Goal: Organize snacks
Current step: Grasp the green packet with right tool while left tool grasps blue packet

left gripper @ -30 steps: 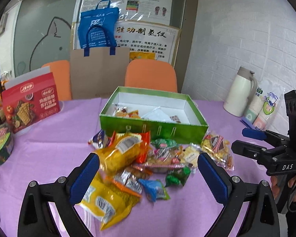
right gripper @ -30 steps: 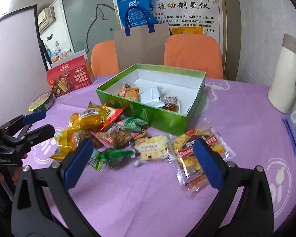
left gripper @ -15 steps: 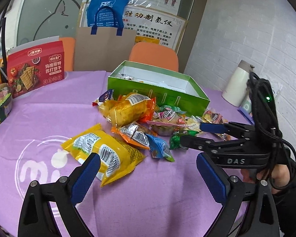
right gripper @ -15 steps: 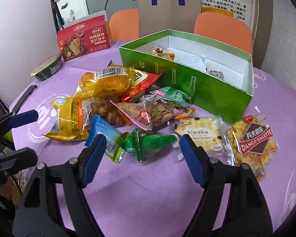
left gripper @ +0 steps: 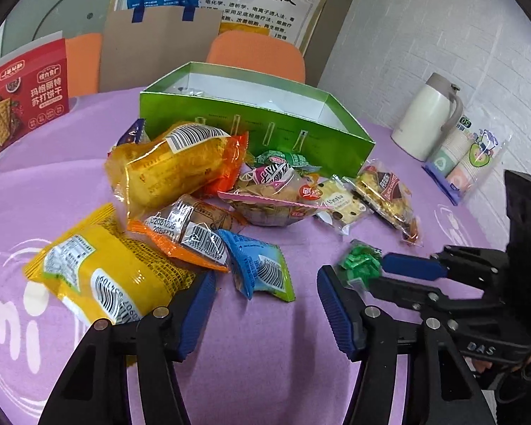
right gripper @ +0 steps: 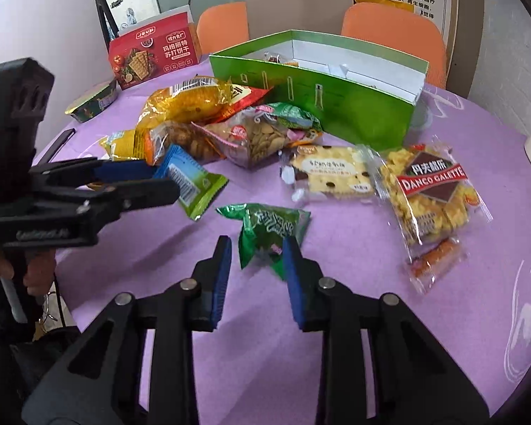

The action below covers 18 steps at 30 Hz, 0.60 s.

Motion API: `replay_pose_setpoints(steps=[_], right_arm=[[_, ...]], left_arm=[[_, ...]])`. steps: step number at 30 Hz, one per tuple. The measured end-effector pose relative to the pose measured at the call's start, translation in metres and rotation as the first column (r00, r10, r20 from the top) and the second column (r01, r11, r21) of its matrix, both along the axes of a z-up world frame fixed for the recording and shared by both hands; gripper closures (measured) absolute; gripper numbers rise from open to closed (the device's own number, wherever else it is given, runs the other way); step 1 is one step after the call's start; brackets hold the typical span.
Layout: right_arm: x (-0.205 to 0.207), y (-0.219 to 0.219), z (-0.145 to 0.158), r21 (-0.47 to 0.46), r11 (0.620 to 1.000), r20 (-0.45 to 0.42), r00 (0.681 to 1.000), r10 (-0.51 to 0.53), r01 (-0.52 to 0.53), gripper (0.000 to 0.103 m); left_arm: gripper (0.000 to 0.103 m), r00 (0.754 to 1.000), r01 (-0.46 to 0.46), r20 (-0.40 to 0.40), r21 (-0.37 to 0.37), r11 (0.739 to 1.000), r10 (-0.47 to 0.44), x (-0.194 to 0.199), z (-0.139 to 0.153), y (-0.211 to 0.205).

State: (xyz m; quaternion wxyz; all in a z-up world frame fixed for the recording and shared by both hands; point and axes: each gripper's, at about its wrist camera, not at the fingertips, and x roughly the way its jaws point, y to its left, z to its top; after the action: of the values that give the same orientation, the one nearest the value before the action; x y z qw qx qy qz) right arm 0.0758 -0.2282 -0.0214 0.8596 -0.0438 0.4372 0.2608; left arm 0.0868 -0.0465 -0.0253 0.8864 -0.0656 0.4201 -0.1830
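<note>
Just between right tool's (right gripper: 256,251) fingers: green packet (right gripper: 270,228).

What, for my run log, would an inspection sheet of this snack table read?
Surface: purple tablecloth with white printed motifs.
Job's things: green box open, some wrappers showing inside; loose packets piled before it, among them a Danco Galette pack, yellow bag and blue packet.
Clutter: red cracker box, white jug, paper cup sleeve.
Grippers: left tongs open, near the blue packet; right tongs open, straddling a green packet, not clamped.
Cables: thin cable below the left tongs' handle.
Surroundings: orange chairs, paper bag, posters, brick wall.
</note>
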Motion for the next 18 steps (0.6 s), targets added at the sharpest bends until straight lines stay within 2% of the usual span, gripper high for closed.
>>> replay_pose_setpoints(steps=[2, 4, 6, 7, 10, 12, 14, 18], right_arm=[[-0.004, -0.005, -0.002, 0.007, 1.0, -0.007, 1.0, -0.005, 0.005, 0.071], [-0.004, -0.009, -0.001, 0.025, 1.0, -0.008, 1.0, -0.01, 0.01, 0.064], [-0.002, -0.009, 0.001, 0.034, 0.999, 0.005, 1.0, -0.028, 0.028, 0.043], [0.0, -0.008, 0.002, 0.037, 0.999, 0.011, 0.999, -0.032, 0.032, 0.041], [0.003, 0.0, 0.003, 0.036, 0.999, 0.019, 1.0, -0.016, 0.015, 0.04], [0.004, 0.005, 0.0, 0.018, 1.0, 0.02, 1.0, -0.01, 0.01, 0.04], [0.006, 0.009, -0.004, 0.004, 1.0, 0.016, 1.0, -0.006, 0.006, 0.04], [0.008, 0.008, -0.006, 0.004, 1.0, 0.01, 1.0, -0.01, 0.01, 0.04]], left_arm=[[0.042, 1.0, -0.011, 0.002, 0.019, 1.0, 0.011, 0.005, -0.002, -0.004], [0.042, 1.0, -0.019, 0.002, 0.023, 1.0, 0.019, 0.009, -0.001, -0.006], [0.042, 1.0, -0.027, 0.002, 0.035, 0.999, 0.027, 0.012, -0.002, -0.008], [0.042, 1.0, -0.026, 0.001, 0.045, 0.999, 0.026, 0.013, -0.003, -0.009], [0.039, 1.0, -0.027, 0.002, 0.063, 0.998, 0.027, 0.015, -0.005, -0.011], [0.031, 1.0, -0.022, 0.001, 0.06, 0.998, 0.022, 0.016, -0.006, -0.011], [0.028, 1.0, -0.023, 0.0, 0.063, 0.998, 0.023, 0.017, -0.008, -0.013], [0.025, 1.0, -0.01, -0.004, 0.075, 0.997, 0.01, 0.019, -0.01, -0.016]])
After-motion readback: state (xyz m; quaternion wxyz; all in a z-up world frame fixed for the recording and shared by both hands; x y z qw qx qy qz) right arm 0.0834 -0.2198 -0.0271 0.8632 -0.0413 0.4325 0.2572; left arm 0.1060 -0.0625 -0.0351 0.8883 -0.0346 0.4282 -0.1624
